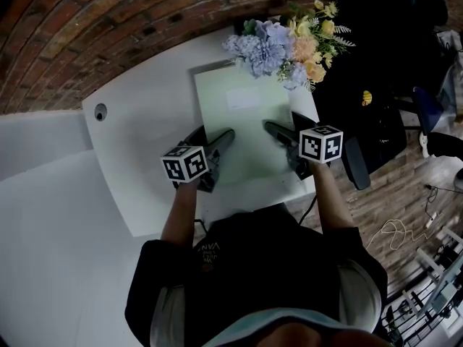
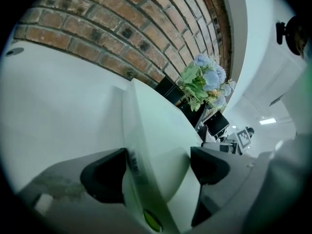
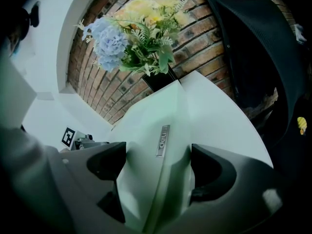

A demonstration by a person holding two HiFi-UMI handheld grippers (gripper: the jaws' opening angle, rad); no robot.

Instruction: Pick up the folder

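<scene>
Head view: a pale green folder (image 1: 242,132) sits on the white worktop (image 1: 145,136), toward its right edge. The folder's far end reaches under a bunch of blue, peach and yellow flowers (image 1: 286,45) at the worktop's far right corner. A white label (image 1: 242,98) is stuck on the far half of the folder, and its writing is too small to read. The left gripper (image 1: 224,137) is at the folder's near left corner. The right gripper (image 1: 273,130) is on its near right side. From above I cannot tell whether the folder is clear of the worktop.

Left gripper view: the two dark fingers (image 2: 105,174) stand on either side of the folder's corner. Their pads are against it, so they are grasping the folder. Dark print (image 2: 134,162) runs along the folder's thin edge just beside one finger, too blurred to read. A small round green spot (image 2: 152,221) sits lower on that same edge. Past the folder the flowers show against a brick wall (image 2: 122,28).

Right gripper view: these fingers (image 3: 212,167) are likewise clenched on the folder. It fills the gap between them and rises into a soft ridge down its middle. Between the fingers a narrow silver tag (image 3: 163,140) on the folder reads "deli". The flowers stand in a dark vase (image 3: 158,79) just beyond the folder's far end, in front of the brick wall.
</scene>
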